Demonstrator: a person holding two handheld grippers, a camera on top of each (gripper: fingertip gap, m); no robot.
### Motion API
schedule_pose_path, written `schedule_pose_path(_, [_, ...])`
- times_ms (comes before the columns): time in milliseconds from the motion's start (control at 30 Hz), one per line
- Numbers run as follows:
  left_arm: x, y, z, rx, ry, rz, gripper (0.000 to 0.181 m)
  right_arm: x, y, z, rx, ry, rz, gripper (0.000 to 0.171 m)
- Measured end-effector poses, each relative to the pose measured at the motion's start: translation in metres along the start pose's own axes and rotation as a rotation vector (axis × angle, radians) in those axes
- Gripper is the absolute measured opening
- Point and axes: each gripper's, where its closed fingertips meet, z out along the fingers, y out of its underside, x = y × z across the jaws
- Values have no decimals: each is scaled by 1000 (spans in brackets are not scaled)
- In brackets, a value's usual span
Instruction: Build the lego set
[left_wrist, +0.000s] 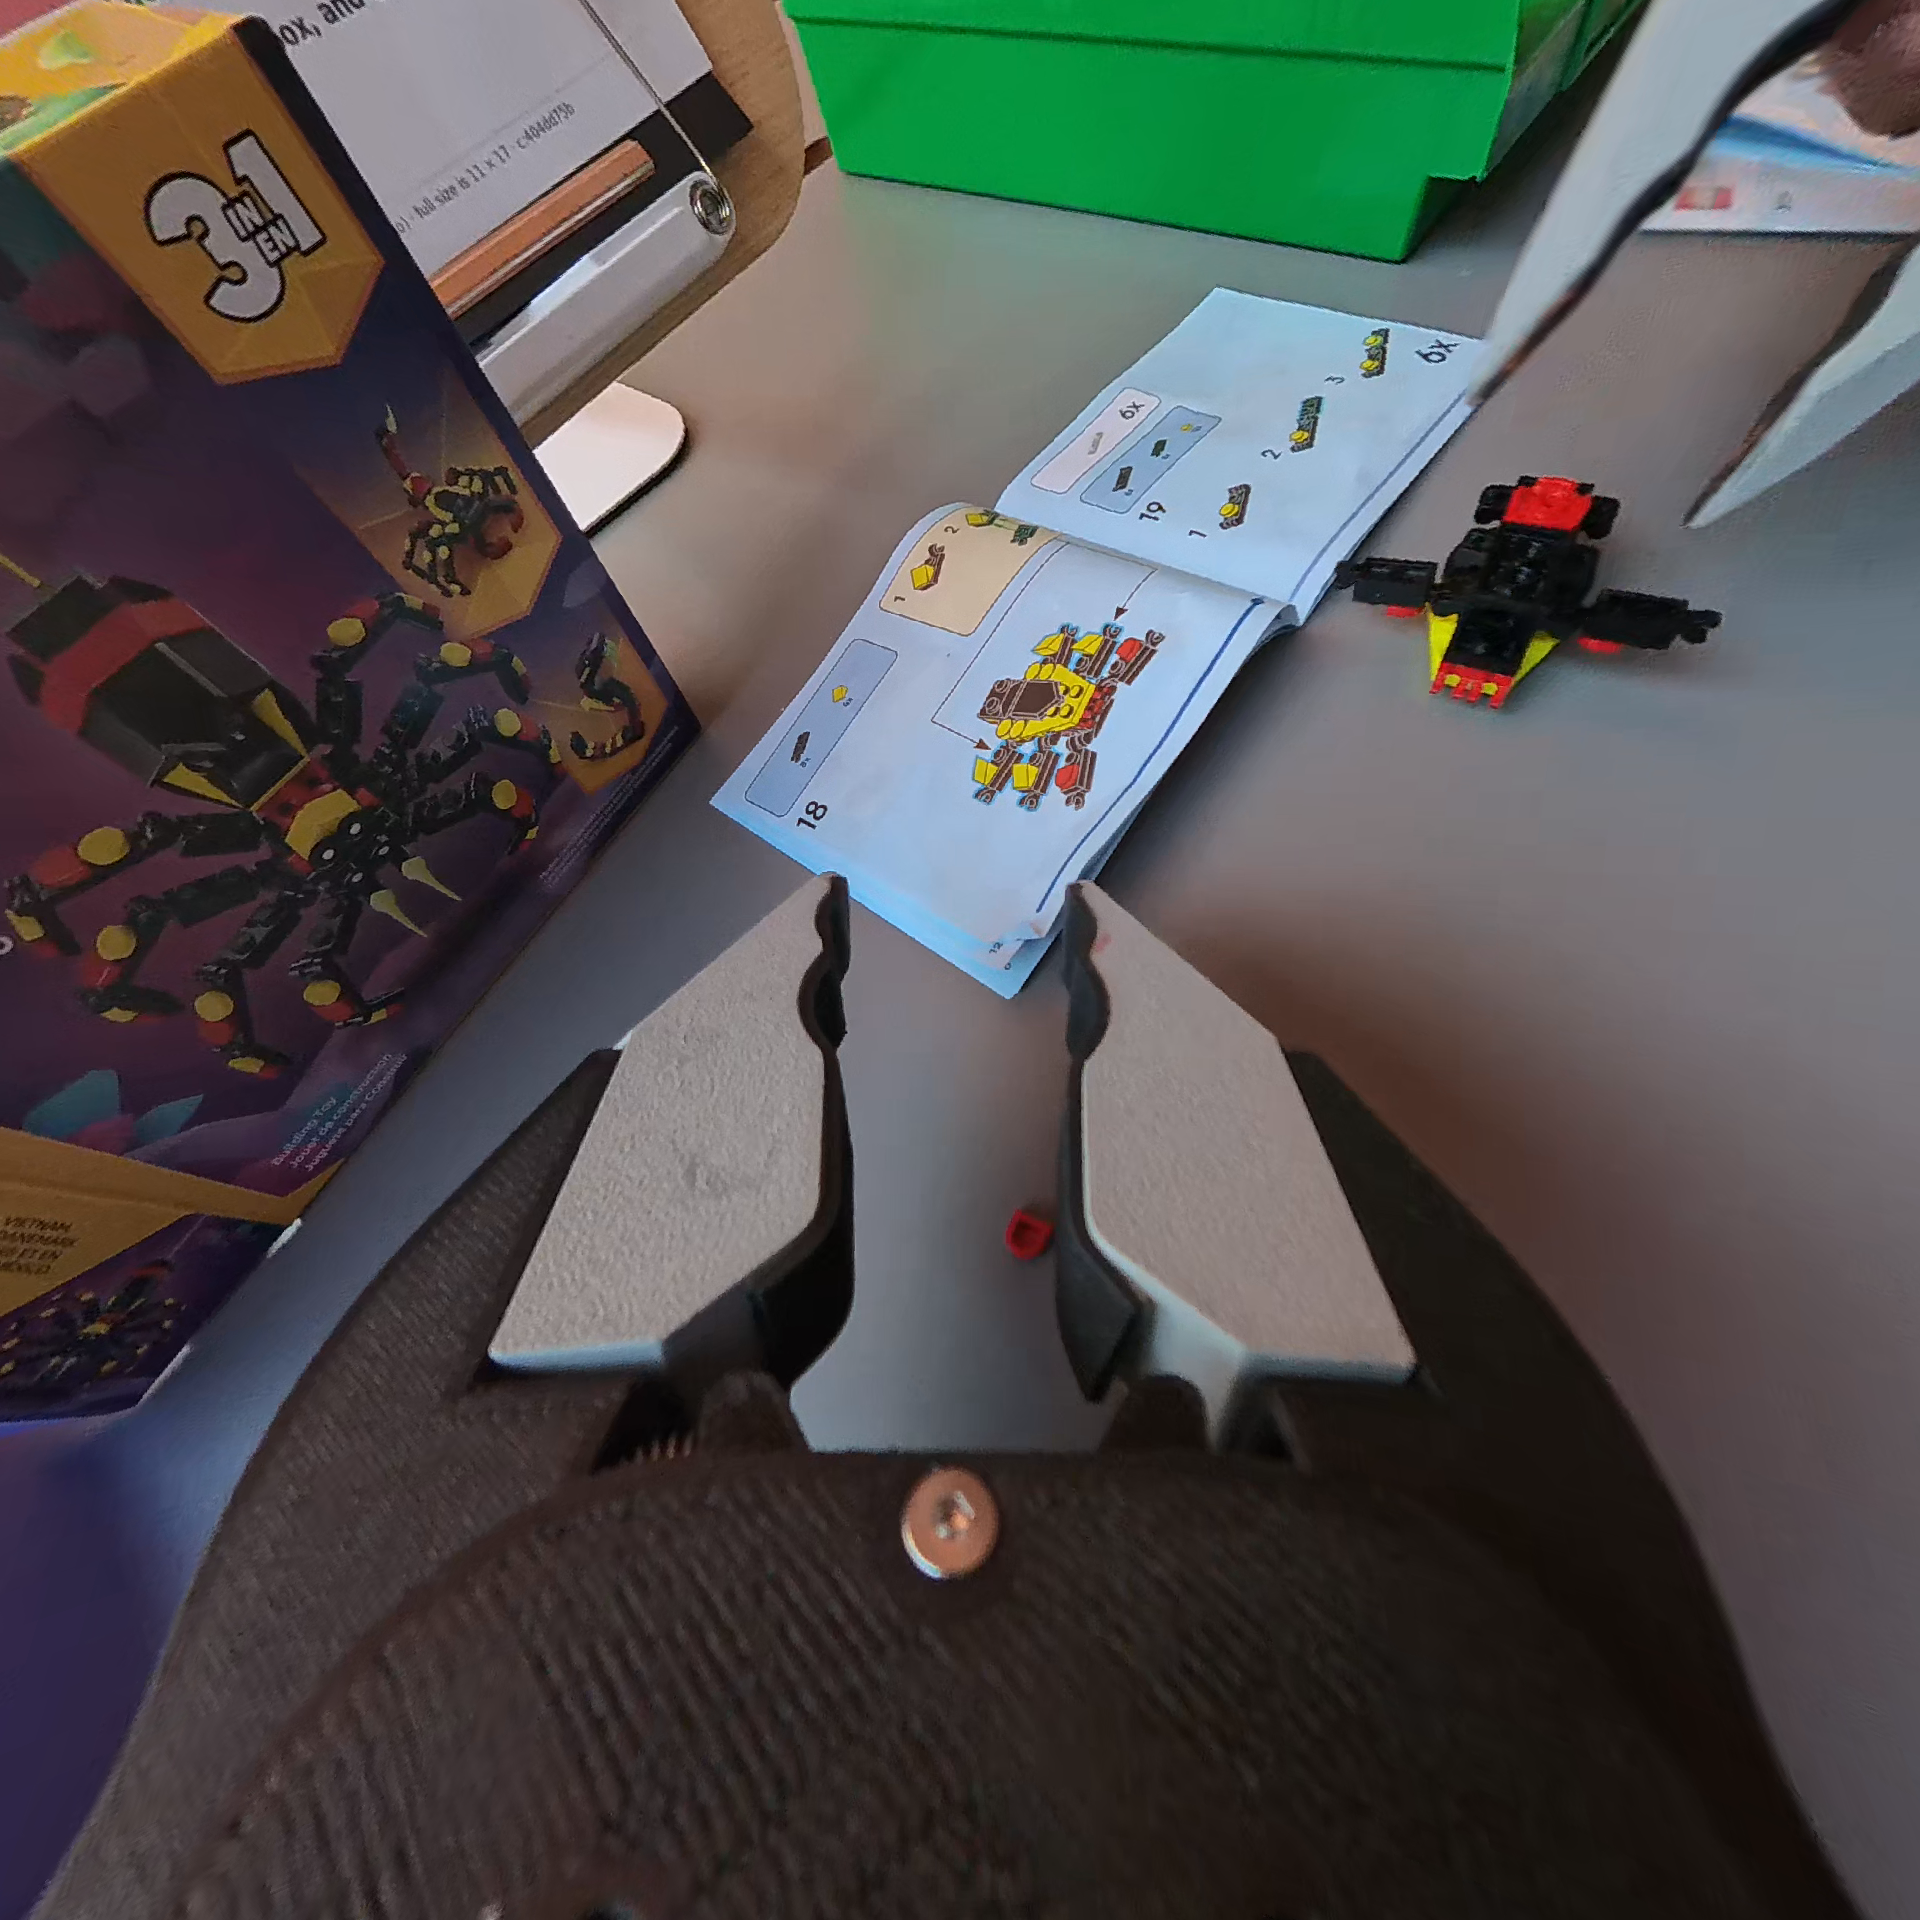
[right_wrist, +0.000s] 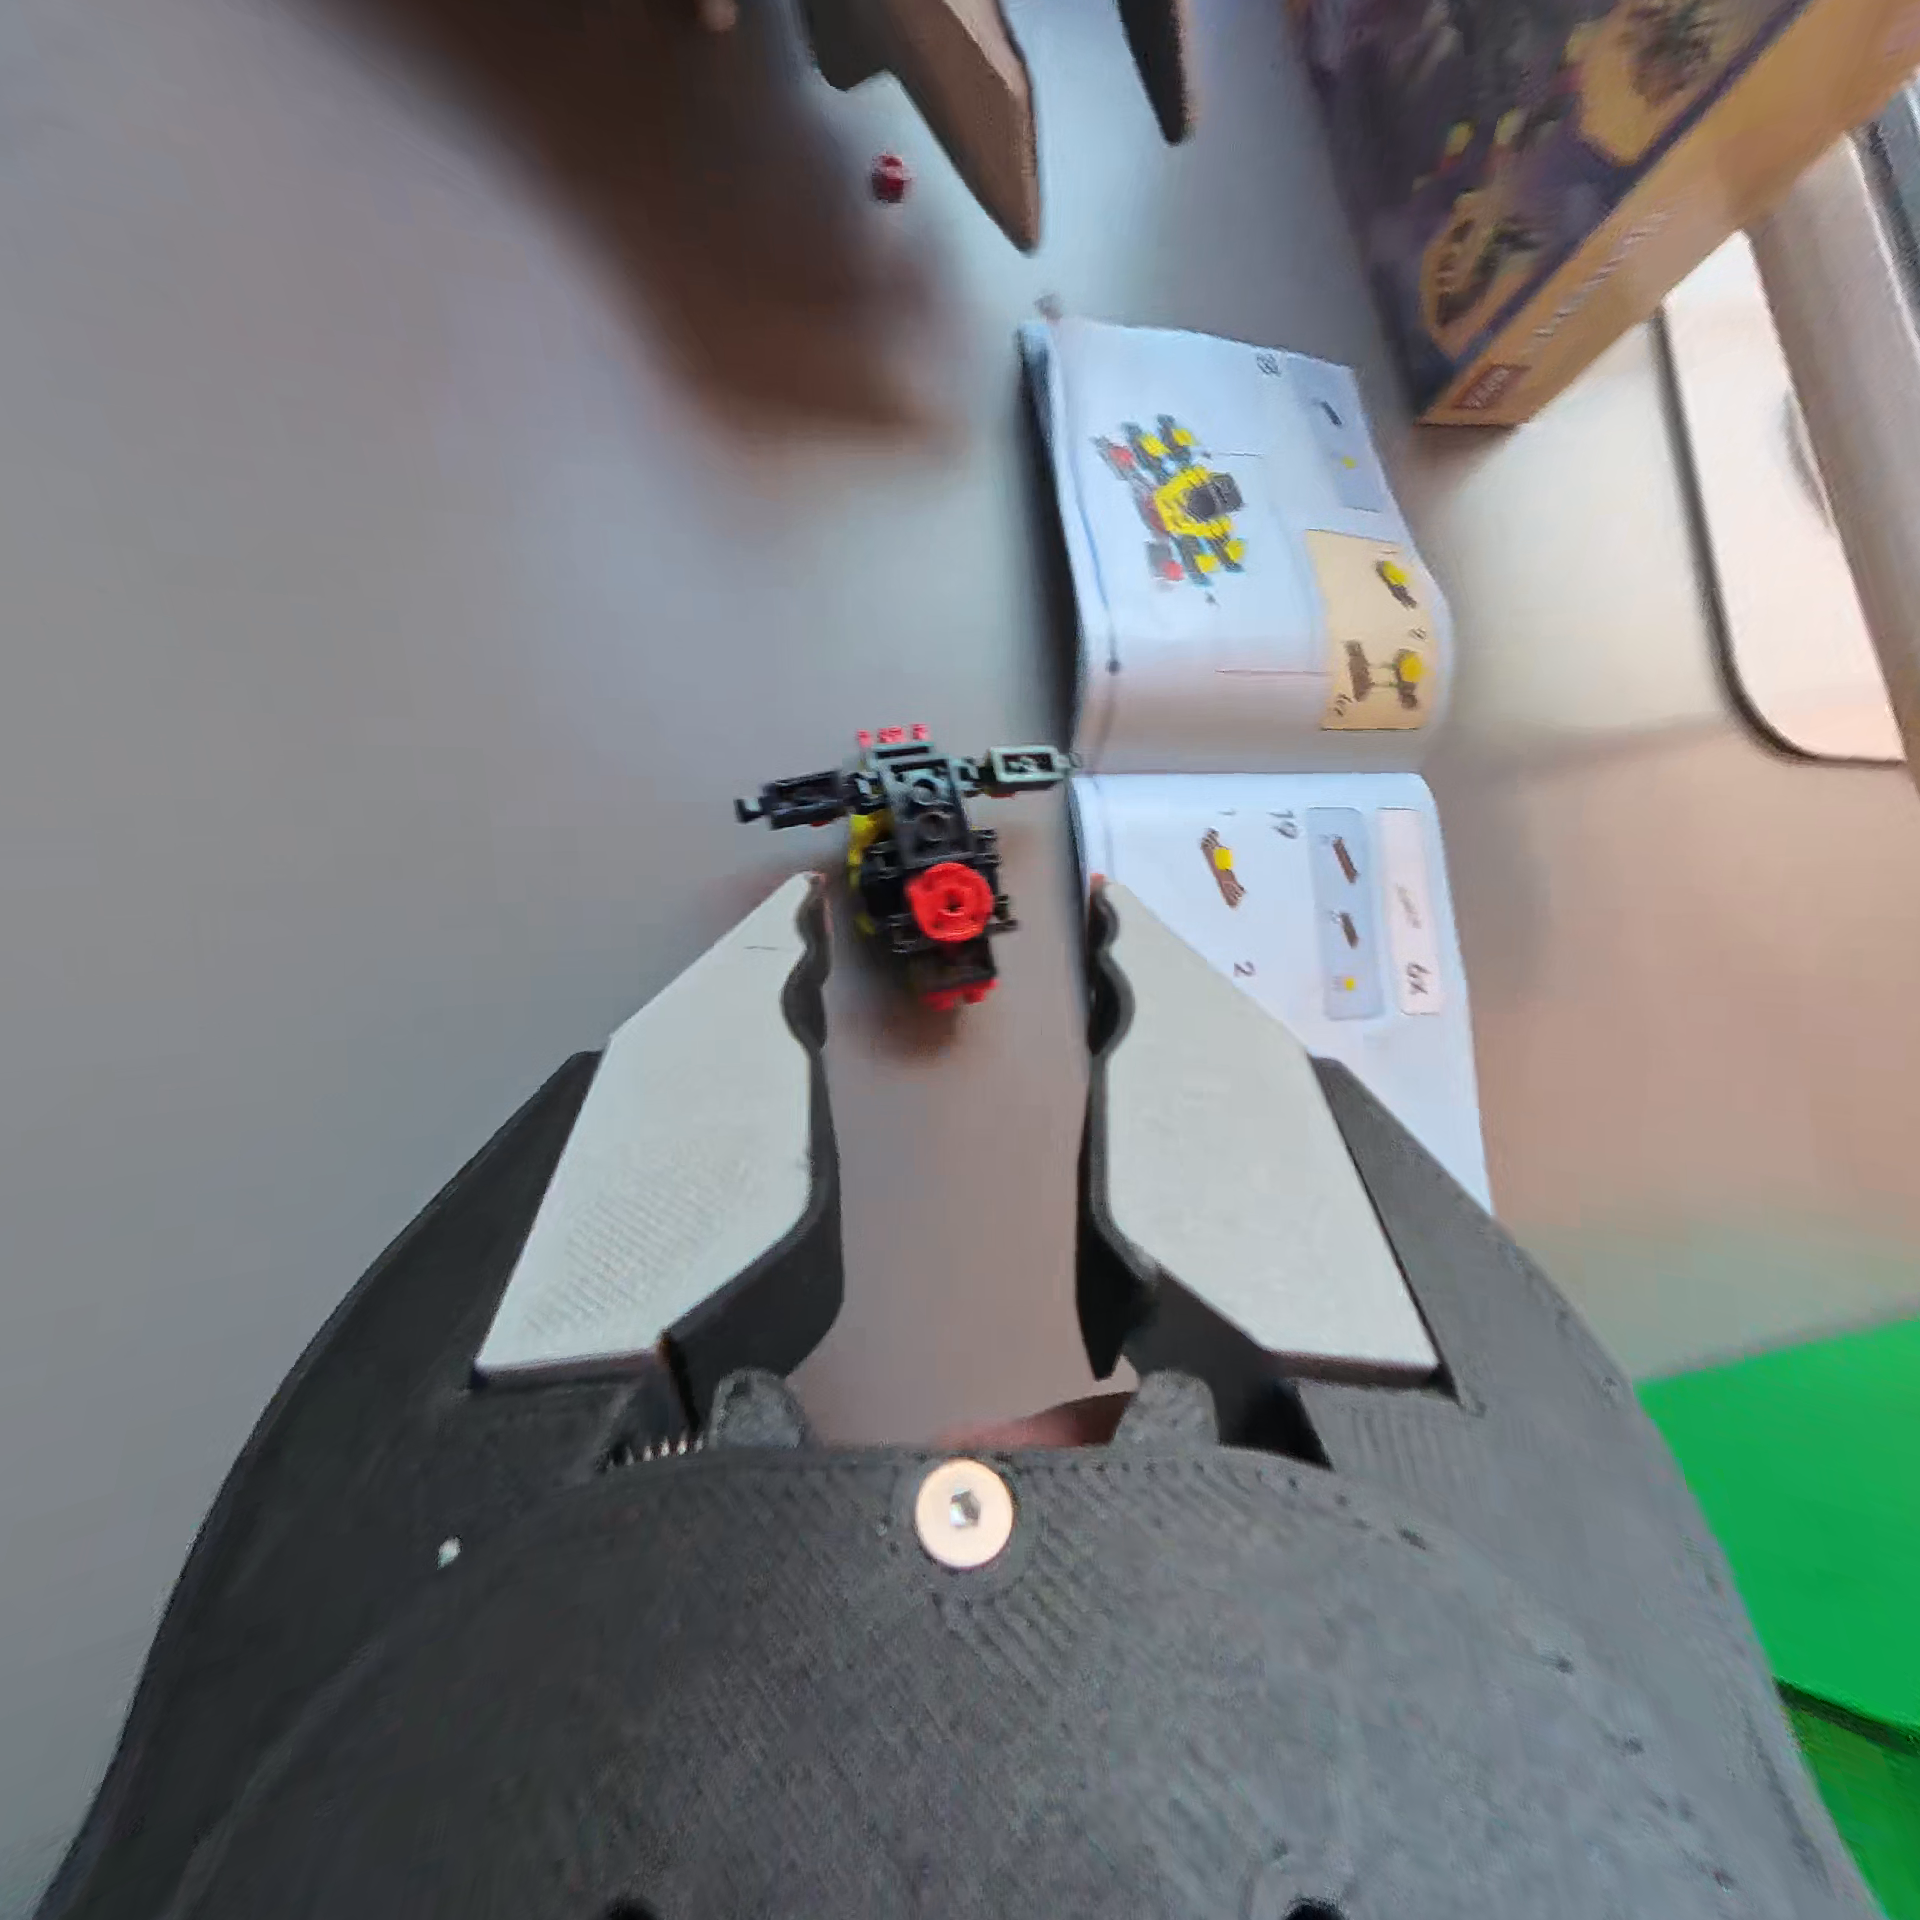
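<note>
A partly built black, red and yellow lego model (left_wrist: 1522, 592) lies on the grey table, right of the open instruction booklet (left_wrist: 1081, 634). A small loose red piece (left_wrist: 1027, 1234) lies on the table between my left gripper's fingers. My left gripper (left_wrist: 954, 894) is open and empty above it. In the right wrist view the model (right_wrist: 925, 862) sits just ahead of my right gripper (right_wrist: 954, 888), which is open and empty; the model's near end lies between the fingertips, untouched. The booklet (right_wrist: 1257, 665) is at its right. The red piece (right_wrist: 889, 177) shows far off.
The lego box (left_wrist: 260, 623) stands at the left and shows in the right wrist view (right_wrist: 1579, 187). A green box (left_wrist: 1164, 114) stands at the back. A silver stand base (left_wrist: 613, 447) sits behind the box. The right gripper's fingers (left_wrist: 1704, 260) reach in at top right. Some 15 centimetres of space lies between my two pairs of fingers. From the left gripper's tips to the red piece (right_wrist: 889, 177) is close to 7 centimetres. The left camera catches it too, in the left wrist view (left_wrist: 1045, 1223).
</note>
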Motion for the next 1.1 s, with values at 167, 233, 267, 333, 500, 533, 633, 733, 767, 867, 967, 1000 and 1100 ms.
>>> schedule_pose_path(167, [7, 0, 1, -1, 31, 15, 40, -1, 15, 21, -115, 10, -1, 37])
schedule_pose_path(233, [15, -3, 0, 7, 62, 14, 40, -4, 14, 25, -114, 1, -5, 33])
schedule_pose_path(267, [20, -4, 1, 11, 83, 17, 40, -5, 11, 26, -105, -3, -13, 33])
schedule_pose_path(333, [32, -7, 1, 19, 120, 24, 40, 3, 0, 25, -43, 53, -38, 32])
schedule_pose_path(500, [60, -18, -2, 64, 247, -28, 42, 7, -48, 19, 202, 179, -132, 25])
schedule_pose_path(533, [62, -18, -2, 61, 266, -47, 45, 11, -49, 20, 186, 241, -175, 26])
schedule_pose_path(633, [61, -14, -2, 34, 303, -97, 51, 13, -56, 19, 154, 364, -307, 25])
schedule_pose_path(733, [62, -14, -4, 40, 353, -141, 50, 13, -62, 18, 113, 476, -436, 25])
schedule_pose_path(767, [63, -16, -6, 48, 379, -161, 50, 13, -69, 14, 117, 537, -504, 26])
schedule_pose_path(867, [69, -26, -14, 105, 504, -257, 56, 5, -95, 0, 126, 728, -711, 25])
schedule_pose_path(967, [78, -47, -36, 214, 747, -408, 57, -16, -122, -9, 184, 881, -915, 24])
schedule_pose_path(1000, [80, -55, -46, 253, 842, -469, 57, -25, -129, -11, 206, 916, -963, 24])
schedule_pose_path(1100, [71, -72, -70, 365, 1029, -604, 58, -55, -146, -11, 314, 940, -1057, 24])
